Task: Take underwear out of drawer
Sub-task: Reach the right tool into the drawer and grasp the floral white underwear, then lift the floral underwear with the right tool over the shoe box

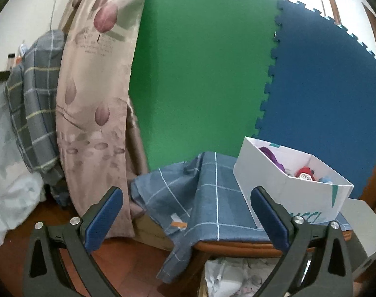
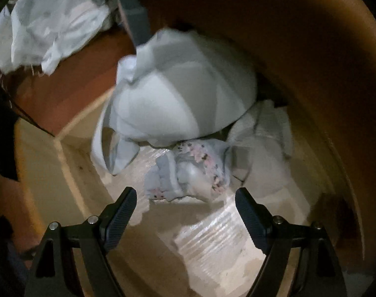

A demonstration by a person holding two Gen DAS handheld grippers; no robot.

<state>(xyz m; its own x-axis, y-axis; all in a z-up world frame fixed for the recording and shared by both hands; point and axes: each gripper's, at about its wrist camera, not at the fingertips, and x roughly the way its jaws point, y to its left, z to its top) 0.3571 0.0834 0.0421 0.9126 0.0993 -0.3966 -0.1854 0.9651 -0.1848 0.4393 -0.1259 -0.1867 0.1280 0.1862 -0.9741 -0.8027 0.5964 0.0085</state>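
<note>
In the right wrist view I look down into an open wooden drawer (image 2: 71, 163). A crumpled pair of light underwear with small pink and dark flowers (image 2: 193, 170) lies on its plastic-lined bottom. A pale grey padded bra (image 2: 178, 94) lies behind it, and a white garment (image 2: 264, 146) to its right. My right gripper (image 2: 185, 203) hangs open just above the floral underwear, nothing between its fingers. In the left wrist view my left gripper (image 1: 186, 205) stands wide open and empty, facing a blue checked cloth (image 1: 212, 203) draped over a wooden top.
A white cardboard box (image 1: 311, 193) with purple and red items stands on the checked cloth. Green (image 1: 200, 74) and blue foam mats (image 1: 324, 86) stand behind. A floral curtain (image 1: 94, 99) and a plaid cloth (image 1: 37, 99) hang at left. The brown cabinet front (image 2: 299, 61) curves over the drawer.
</note>
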